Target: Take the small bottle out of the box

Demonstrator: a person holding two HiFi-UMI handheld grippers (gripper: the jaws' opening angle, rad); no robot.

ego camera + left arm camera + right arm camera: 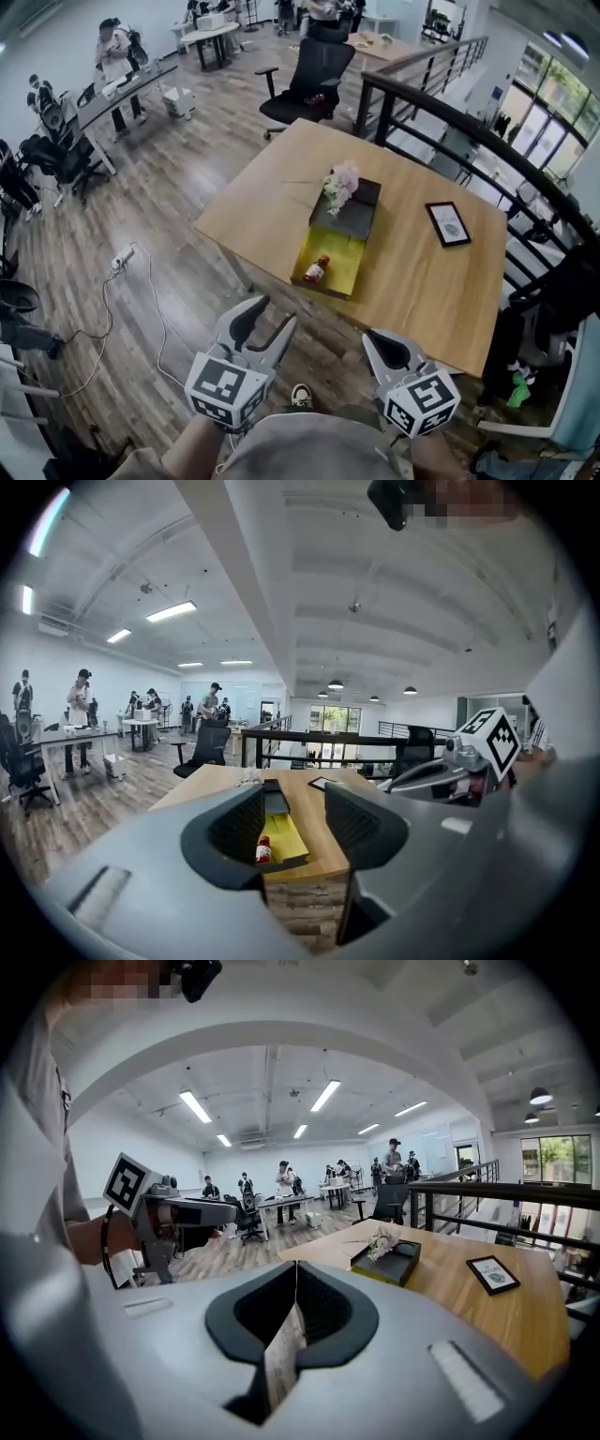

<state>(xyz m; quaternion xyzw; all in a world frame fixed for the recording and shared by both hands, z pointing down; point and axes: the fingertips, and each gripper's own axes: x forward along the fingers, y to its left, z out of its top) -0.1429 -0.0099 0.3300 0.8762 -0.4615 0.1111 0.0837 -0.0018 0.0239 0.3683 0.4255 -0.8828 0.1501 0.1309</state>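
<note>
A small bottle with a red cap lies in the yellow open box near the front edge of the wooden table. Both grippers hang short of the table, apart from the box. My left gripper stands open with nothing between its fingers. In the left gripper view the bottle and box show far off through the gap of the left gripper. My right gripper is shut on nothing, and in its own view its jaws meet.
The box's dark lid lies behind the yellow part with a bunch of pale flowers on it. A framed picture lies at the table's right. A black railing runs behind the table. An office chair stands beyond it, and people are at far desks.
</note>
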